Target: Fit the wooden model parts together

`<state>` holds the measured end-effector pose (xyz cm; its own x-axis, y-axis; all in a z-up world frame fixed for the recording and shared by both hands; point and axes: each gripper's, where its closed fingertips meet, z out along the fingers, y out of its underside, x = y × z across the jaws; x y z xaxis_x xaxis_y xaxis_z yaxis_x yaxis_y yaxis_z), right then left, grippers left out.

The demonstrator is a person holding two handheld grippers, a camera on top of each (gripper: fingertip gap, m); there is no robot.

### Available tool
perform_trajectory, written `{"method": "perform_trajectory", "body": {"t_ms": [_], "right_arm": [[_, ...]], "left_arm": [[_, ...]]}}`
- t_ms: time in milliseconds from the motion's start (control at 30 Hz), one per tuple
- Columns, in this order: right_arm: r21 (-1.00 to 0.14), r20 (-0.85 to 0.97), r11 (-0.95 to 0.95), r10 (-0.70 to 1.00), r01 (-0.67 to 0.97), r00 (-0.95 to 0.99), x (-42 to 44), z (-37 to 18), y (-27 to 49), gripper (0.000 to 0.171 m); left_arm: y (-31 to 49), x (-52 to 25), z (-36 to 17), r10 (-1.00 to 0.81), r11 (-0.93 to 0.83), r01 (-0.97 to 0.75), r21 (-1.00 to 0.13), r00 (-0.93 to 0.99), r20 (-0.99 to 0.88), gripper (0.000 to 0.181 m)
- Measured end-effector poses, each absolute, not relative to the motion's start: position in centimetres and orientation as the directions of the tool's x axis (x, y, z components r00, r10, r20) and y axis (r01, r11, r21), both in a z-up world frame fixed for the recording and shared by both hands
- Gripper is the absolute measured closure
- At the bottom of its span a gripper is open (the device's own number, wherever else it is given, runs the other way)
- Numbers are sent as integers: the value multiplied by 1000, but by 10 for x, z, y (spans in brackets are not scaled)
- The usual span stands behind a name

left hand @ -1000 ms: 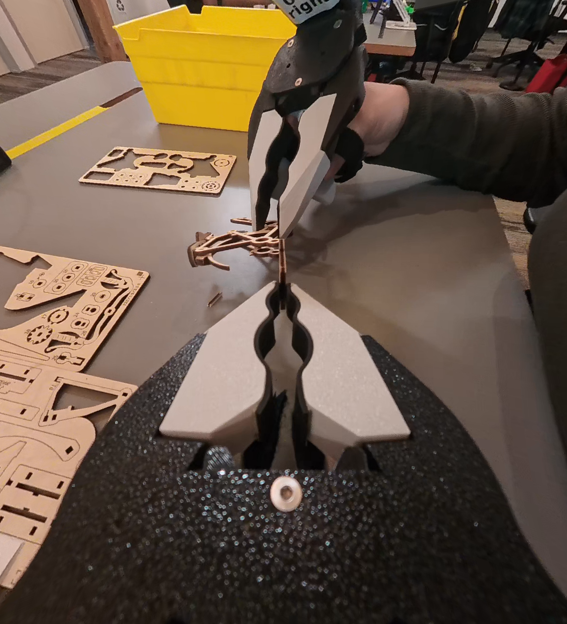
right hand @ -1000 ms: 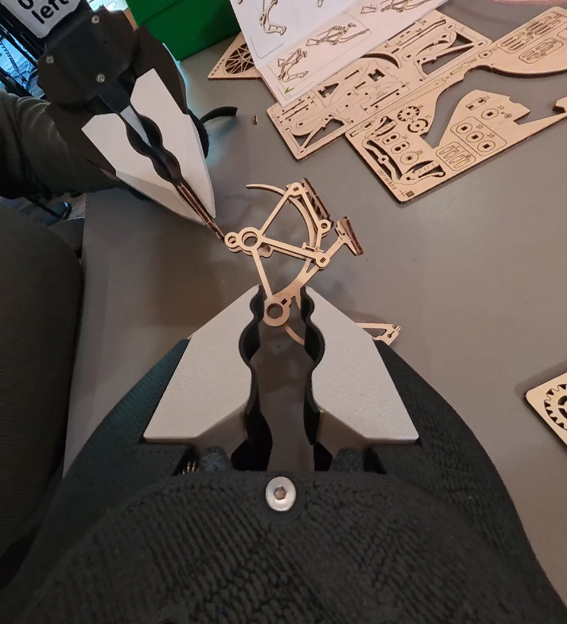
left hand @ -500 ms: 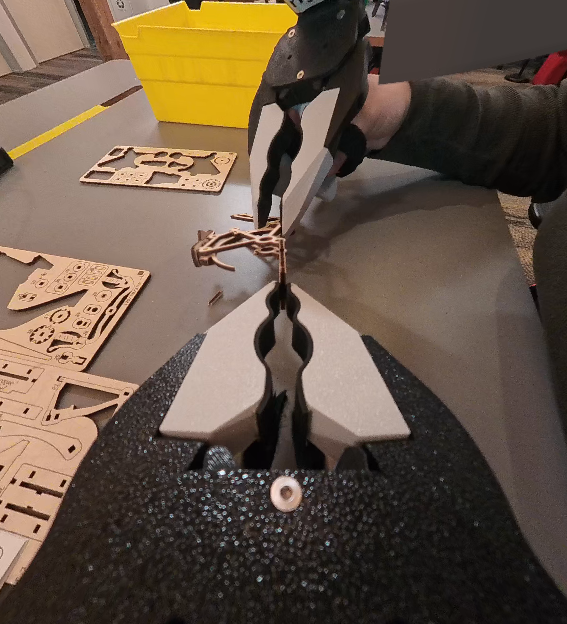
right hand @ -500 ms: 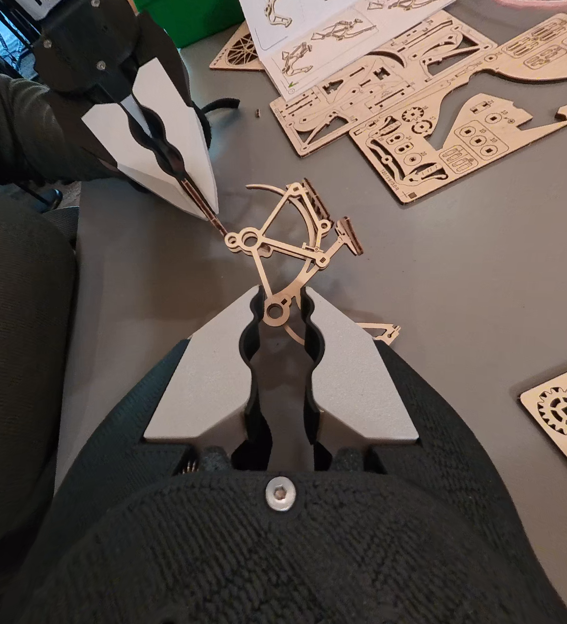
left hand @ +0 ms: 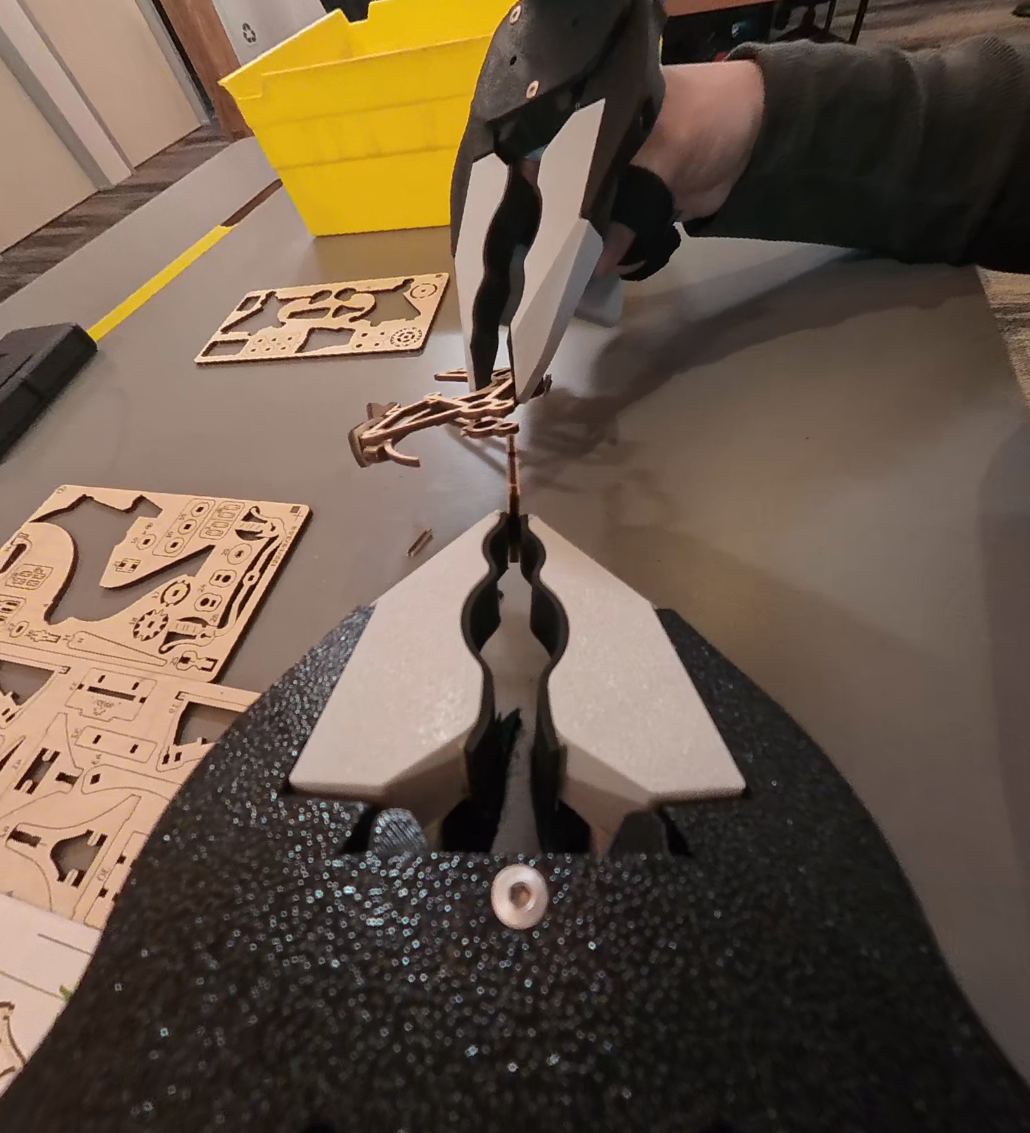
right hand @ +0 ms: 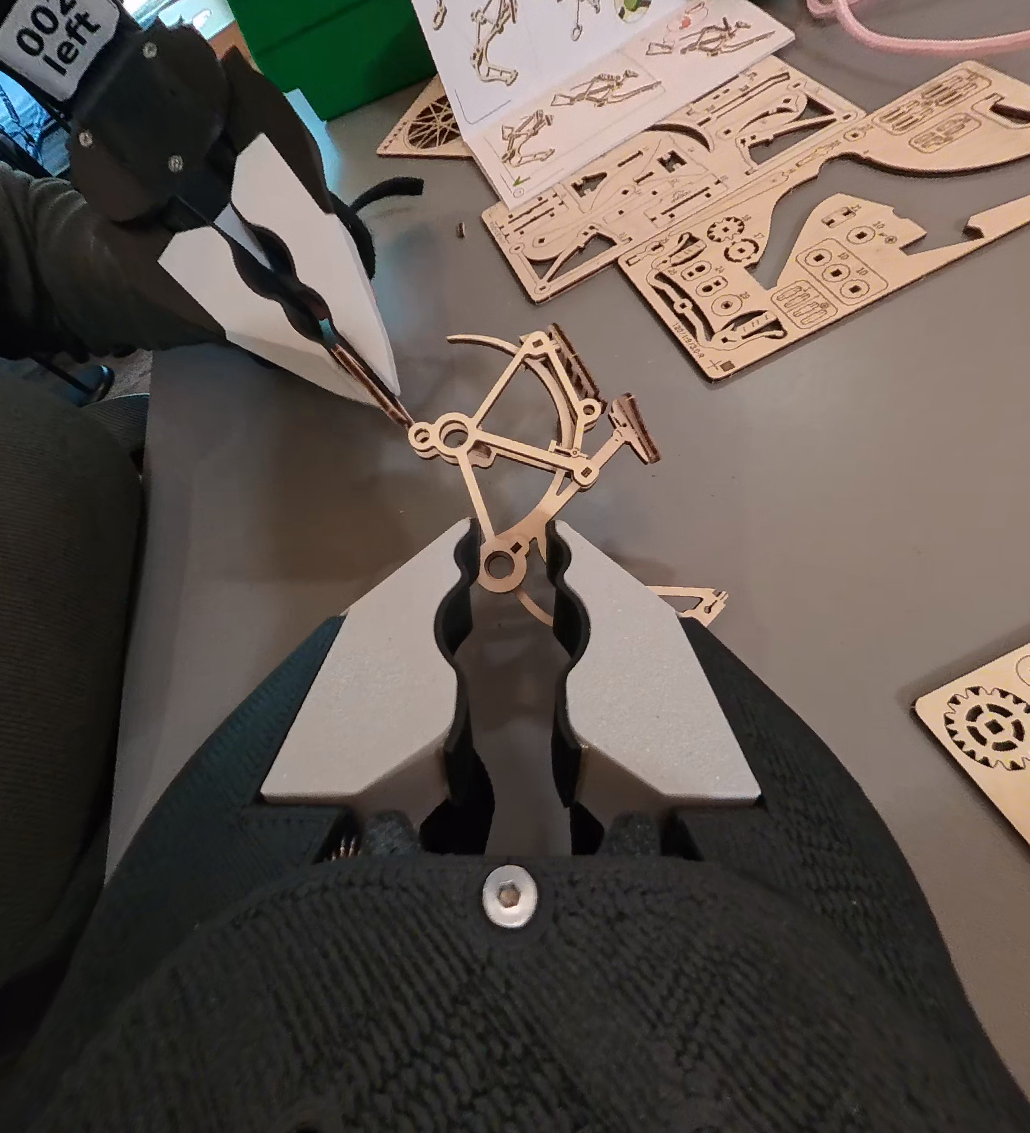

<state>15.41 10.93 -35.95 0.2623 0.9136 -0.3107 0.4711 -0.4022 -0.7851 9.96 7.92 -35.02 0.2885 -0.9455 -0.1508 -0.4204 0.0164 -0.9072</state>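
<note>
Since the earlier frames little has shifted: both tongs hold as before, and the thin wooden strip [right hand: 394,409] has edged closer, its tip now touching the ringed end of the wooden frame assembly [right hand: 530,441]. I have that assembly up off the table [right hand: 806,490], its lower ring pinched between my right tongs [right hand: 511,539], which are closed on it. My left tongs [left hand: 511,527] are shut on the strip, gripped edge-on at the very tips and pointing at the frame. From the left wrist view the assembly [left hand: 438,417] hangs beneath the right tongs [left hand: 503,374], above the table. A loose curved wooden piece [right hand: 693,598] lies just right of my right tongs. Farther off to the right lie the punched-out part sheets [right hand: 745,257], with an instruction booklet [right hand: 561,73] overlapping them. A yellow bin [left hand: 365,135] sits at the table's far edge in the left wrist view.
</note>
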Motion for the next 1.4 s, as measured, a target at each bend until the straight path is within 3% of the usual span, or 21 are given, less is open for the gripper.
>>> {"method": "perform_trajectory", "body": {"t_ms": [533, 933, 1167, 1400], "right_arm": [[-799, -283, -374, 925, 471, 253, 151, -357, 108, 152], [-832, 58, -82, 971, 549, 233, 147, -346, 109, 152], [-797, 310, 130, 926, 591, 215, 147, -341, 113, 152], [-735, 532, 339, 825, 588, 190, 147, -340, 112, 152]], "left_arm": [[77, 102, -353, -945, 44, -435, -899, 273, -178, 181], [78, 101, -344, -885, 236, -467, -852, 259, -387, 181], [77, 101, -344, -767, 425, -549, -720, 204, -609, 181], [76, 103, -350, -780, 421, -540, -728, 194, -595, 181]]}}
